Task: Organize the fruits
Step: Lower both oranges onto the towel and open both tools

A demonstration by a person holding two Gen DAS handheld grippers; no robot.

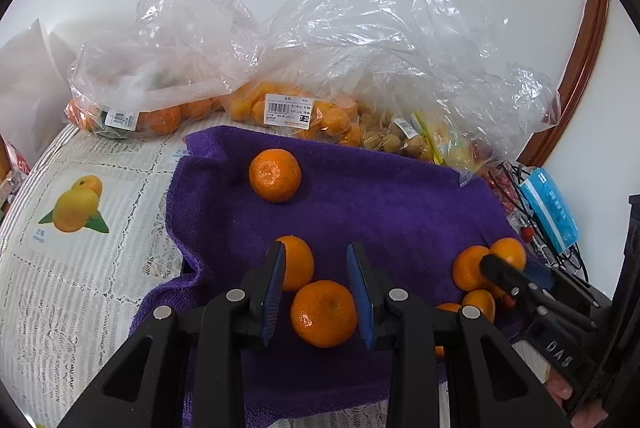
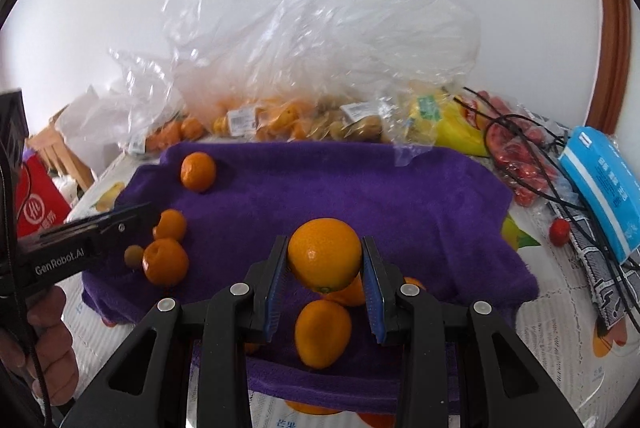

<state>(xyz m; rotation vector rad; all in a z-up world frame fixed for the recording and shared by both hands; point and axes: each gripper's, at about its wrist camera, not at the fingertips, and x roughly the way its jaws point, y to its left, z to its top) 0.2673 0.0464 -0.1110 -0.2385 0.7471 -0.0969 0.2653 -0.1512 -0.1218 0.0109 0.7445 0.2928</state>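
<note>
Gripping an orange (image 2: 324,260) between its blue pads, the right gripper (image 2: 325,268) is sitting lower centre of the right wrist view, fruit pinched above the purple towel (image 2: 400,196). Two more oranges are lying directly under it, one (image 2: 323,333) at the towel's near edge. Left gripper (image 1: 316,292) is showing at bottom centre of the left wrist view: jaws nearly closed, pinching nothing, w/ an orange (image 1: 323,313) lying on the towel between the tips, apart from both pads. Second orange (image 1: 298,262) is resting just behind the left pad; a lone orange (image 1: 275,175) is sitting upper centre of the towel. Small cluster of oranges (image 1: 472,266) is lying at the towel's right edge, beside the right gripper's tip. Clear plastic bags (image 1: 360,40) of fruit are standing along the towel's far edge. Blue packet (image 2: 600,188) is lying at right. A hand (image 2: 52,340) is holding the left gripper at lower left.
</note>
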